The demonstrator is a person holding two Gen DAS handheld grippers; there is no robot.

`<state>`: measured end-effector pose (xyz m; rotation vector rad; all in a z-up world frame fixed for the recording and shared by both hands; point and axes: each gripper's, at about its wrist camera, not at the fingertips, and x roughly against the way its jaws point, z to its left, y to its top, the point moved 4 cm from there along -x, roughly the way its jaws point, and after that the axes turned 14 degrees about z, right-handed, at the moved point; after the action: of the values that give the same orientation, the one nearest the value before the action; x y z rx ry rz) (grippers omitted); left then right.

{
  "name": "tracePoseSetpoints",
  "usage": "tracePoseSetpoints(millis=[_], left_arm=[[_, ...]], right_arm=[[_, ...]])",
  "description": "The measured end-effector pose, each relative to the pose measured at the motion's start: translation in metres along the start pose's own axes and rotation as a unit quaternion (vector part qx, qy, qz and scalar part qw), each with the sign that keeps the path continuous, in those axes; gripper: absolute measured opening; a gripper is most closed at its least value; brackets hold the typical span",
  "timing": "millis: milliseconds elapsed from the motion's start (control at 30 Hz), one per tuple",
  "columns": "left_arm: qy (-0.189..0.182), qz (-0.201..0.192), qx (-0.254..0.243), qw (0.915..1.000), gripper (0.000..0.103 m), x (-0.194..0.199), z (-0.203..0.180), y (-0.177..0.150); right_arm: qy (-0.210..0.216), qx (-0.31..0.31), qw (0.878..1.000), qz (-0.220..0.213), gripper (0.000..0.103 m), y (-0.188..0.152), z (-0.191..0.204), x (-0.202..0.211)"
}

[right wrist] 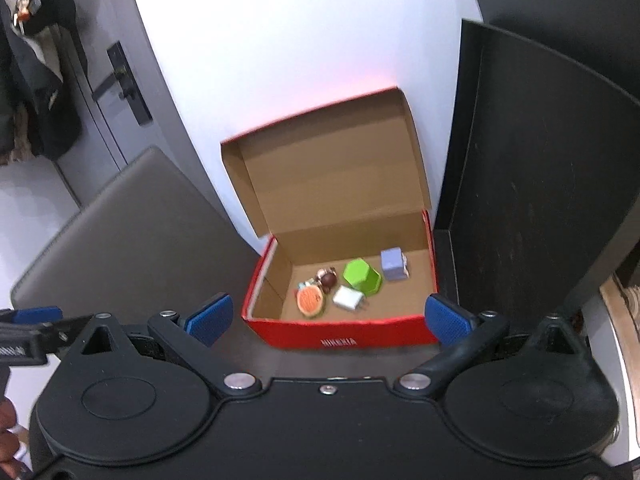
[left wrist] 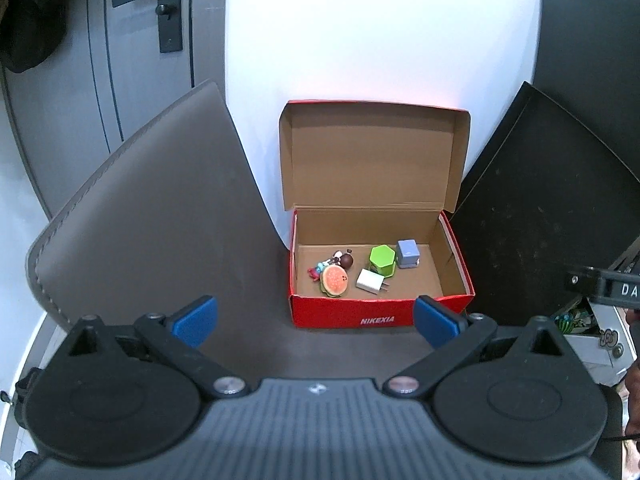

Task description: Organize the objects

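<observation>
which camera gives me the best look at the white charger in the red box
The left wrist view: the charger is sharp, its prongs showing, beside the green pot. The right wrist view shows the charger too, but slightly blurred.

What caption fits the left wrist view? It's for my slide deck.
Open left tool faces a red box, lid up, holding a white charger, green pot and small toys.
</observation>
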<state>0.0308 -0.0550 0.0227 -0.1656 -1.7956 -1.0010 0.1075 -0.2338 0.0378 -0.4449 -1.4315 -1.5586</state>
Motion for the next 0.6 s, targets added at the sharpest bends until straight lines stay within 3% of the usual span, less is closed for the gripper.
tracePoseSetpoints(millis=[600], left_arm=[[-0.011,0.019,-0.016,0.9996,0.103,-0.021,-0.014,-0.010]], right_arm=[[-0.014,0.015,1.000,0.018,0.103,-0.011,-0.004,-0.013]])
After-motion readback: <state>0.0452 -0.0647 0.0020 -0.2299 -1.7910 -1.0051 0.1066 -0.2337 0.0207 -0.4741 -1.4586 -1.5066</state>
